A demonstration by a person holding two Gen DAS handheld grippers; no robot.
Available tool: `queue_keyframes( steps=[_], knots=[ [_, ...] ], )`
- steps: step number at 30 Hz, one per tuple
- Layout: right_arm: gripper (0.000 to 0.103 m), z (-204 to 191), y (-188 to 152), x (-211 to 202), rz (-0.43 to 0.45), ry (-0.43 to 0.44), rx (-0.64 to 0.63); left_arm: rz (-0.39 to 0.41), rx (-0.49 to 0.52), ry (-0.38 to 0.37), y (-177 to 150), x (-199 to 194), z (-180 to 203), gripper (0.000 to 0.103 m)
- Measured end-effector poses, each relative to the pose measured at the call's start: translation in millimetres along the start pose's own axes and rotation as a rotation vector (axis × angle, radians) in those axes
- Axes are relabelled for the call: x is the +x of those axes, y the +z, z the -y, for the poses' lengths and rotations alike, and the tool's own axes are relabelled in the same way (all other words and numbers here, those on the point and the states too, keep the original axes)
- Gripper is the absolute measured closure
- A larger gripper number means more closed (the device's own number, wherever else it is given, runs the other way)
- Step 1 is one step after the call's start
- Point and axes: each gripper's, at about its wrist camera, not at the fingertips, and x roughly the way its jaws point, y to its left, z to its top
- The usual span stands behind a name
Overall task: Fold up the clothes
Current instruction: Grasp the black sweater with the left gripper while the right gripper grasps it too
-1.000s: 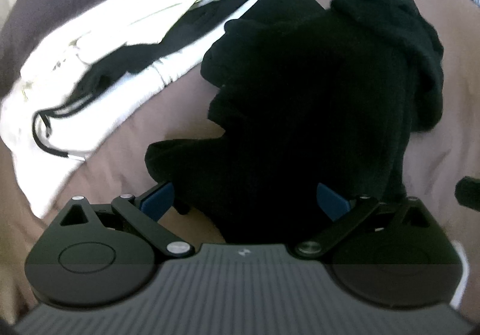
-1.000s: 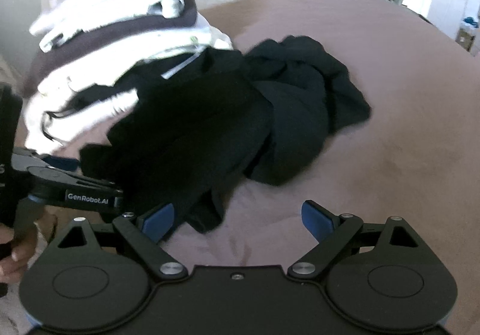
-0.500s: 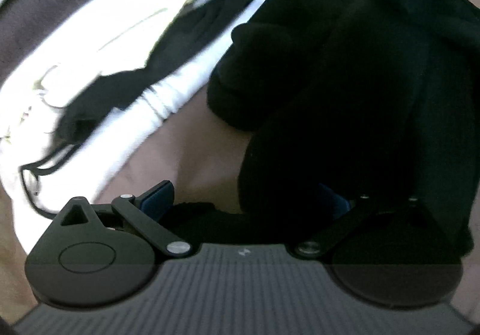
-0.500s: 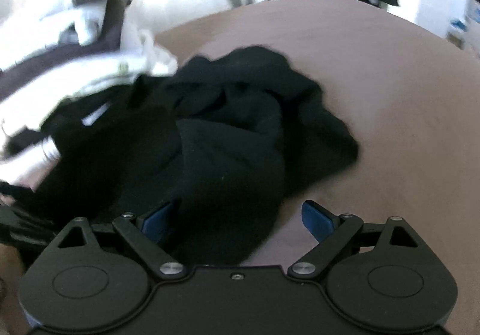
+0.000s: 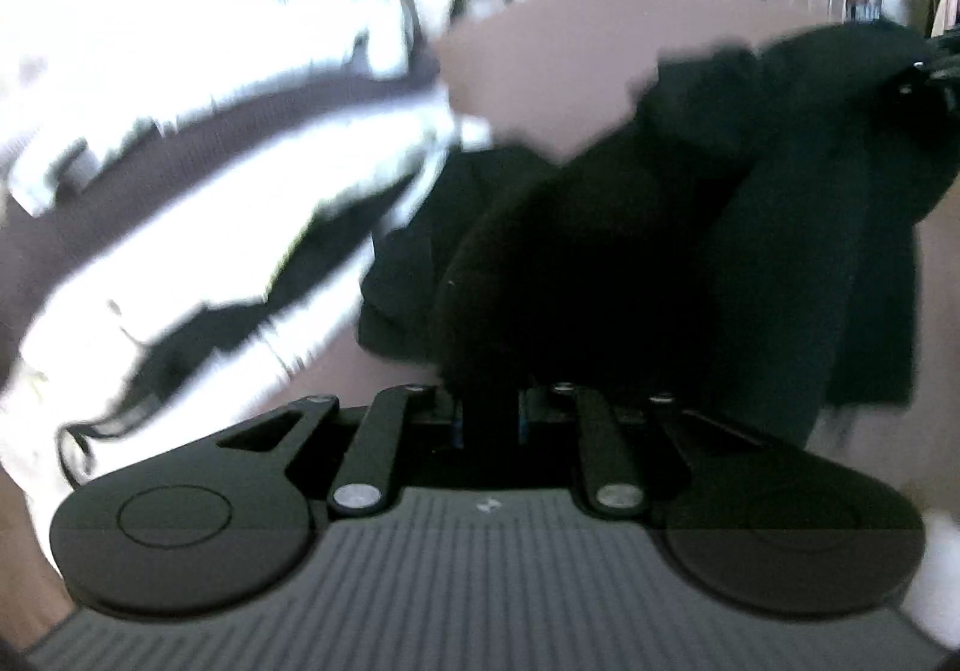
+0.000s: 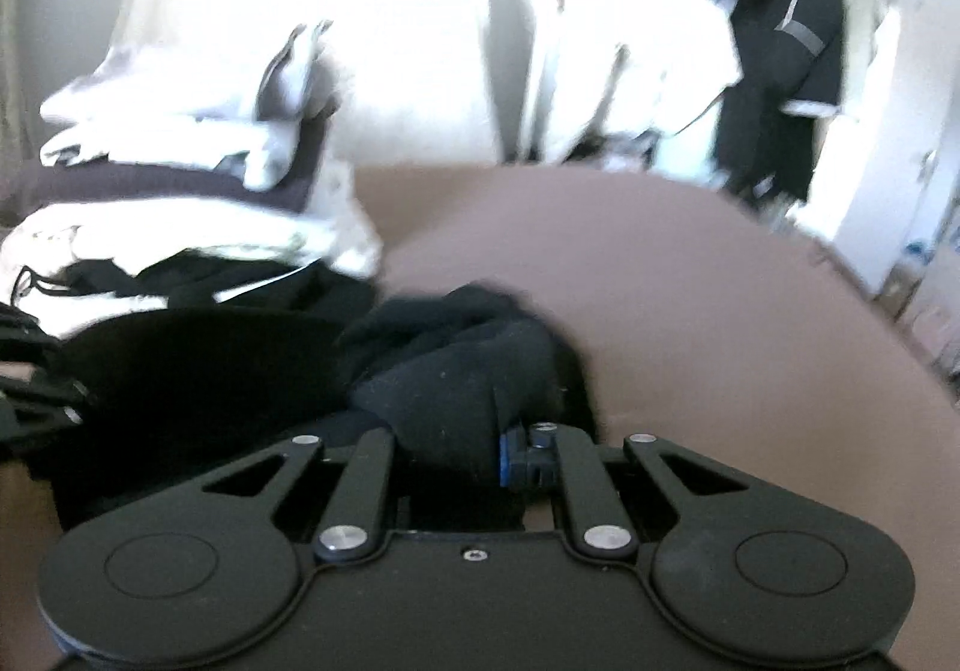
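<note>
Black garment (image 5: 660, 251) is pinched, blurrily, in both closing tools, left tool (image 5: 489, 419) and right tool (image 6: 456, 449).

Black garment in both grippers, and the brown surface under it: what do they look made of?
Black garment: soft, matte knit or fleece, by its thick rounded folds and pale lint specks; blur leaves the weave open. Brown surface: smooth matte fabric, probably a bed cover, faintly dimpled.

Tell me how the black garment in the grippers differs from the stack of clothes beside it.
The black garment is one dark, crumpled piece; the stack of clothes is several layers, mostly white with a dark one between. The black garment is pinched by the closing left gripper and right gripper; the stack is ungripped. Both are on the brown bed cover.
</note>
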Motion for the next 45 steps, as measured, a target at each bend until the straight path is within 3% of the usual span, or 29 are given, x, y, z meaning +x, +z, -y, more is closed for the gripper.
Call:
queue_keyframes(
  steps=[4, 7, 10, 12, 13, 14, 15, 17, 18, 22, 23, 30, 32, 34, 36, 38, 42, 45],
  knots=[
    [0.089, 44, -1, -45, -0.005, -0.094, -0.045, 0.092, -0.004, -0.055, 21, -23, 27, 0.091],
    [0.089, 77, -14, -69, -0.011, -0.155, -0.02, 0.11, 0.012, -0.098, 39, -32, 60, 0.092],
    [0.089, 116, -38, -85, -0.018, -0.186, 0.12, 0.106, 0.059, -0.137, 58, -49, 101, 0.093],
    [0.085, 142, -50, -81, -0.074, -0.198, 0.219, 0.103, 0.129, -0.099, 70, -61, 130, 0.095],
    [0.078, 155, -57, -79, -0.102, -0.204, 0.268, 0.093, 0.174, -0.062, 75, -63, 144, 0.093],
    [0.055, 167, -62, -72, -0.136, -0.242, 0.322, 0.083, 0.22, -0.025, 80, -66, 159, 0.092],
    [0.047, 178, -67, -62, -0.2, -0.315, 0.342, 0.041, 0.249, -0.011, 85, -65, 173, 0.092],
    [0.046, 201, -79, -46, -0.309, -0.442, 0.384, -0.049, 0.279, -0.019, 86, -63, 189, 0.092],
    [0.046, 211, -83, -45, -0.295, -0.434, 0.432, -0.076, 0.294, -0.022, 85, -62, 198, 0.092],
    [0.046, 244, -97, -47, -0.26, -0.169, 0.74, -0.164, 0.349, -0.01, 85, -62, 228, 0.091],
    [0.046, 245, -96, -45, -0.265, -0.125, 0.764, -0.183, 0.349, -0.008, 85, -64, 233, 0.091],
    [0.039, 232, -92, -41, -0.245, 0.057, 0.737, -0.273, 0.329, 0.037, 92, -65, 241, 0.091],
    [0.039, 229, -107, -38, -0.255, 0.091, 0.746, -0.314, 0.267, 0.032, 97, -46, 232, 0.091],
    [0.039, 231, -119, -36, -0.265, 0.121, 0.762, -0.324, 0.131, -0.036, 98, -48, 226, 0.085],
    [0.039, 231, -128, -33, -0.251, 0.161, 0.777, -0.408, 0.043, -0.083, 89, -36, 227, 0.084],
    [0.039, 229, -138, -37, -0.224, 0.199, 0.789, -0.462, 0.038, -0.069, 86, -24, 237, 0.084],
    [0.039, 225, -157, -53, -0.173, 0.247, 0.785, -0.364, 0.121, -0.034, 95, -26, 261, 0.084],
    [0.039, 227, -170, -59, -0.186, 0.215, 0.781, -0.309, 0.164, -0.037, 97, -30, 261, 0.085]
  ],
)
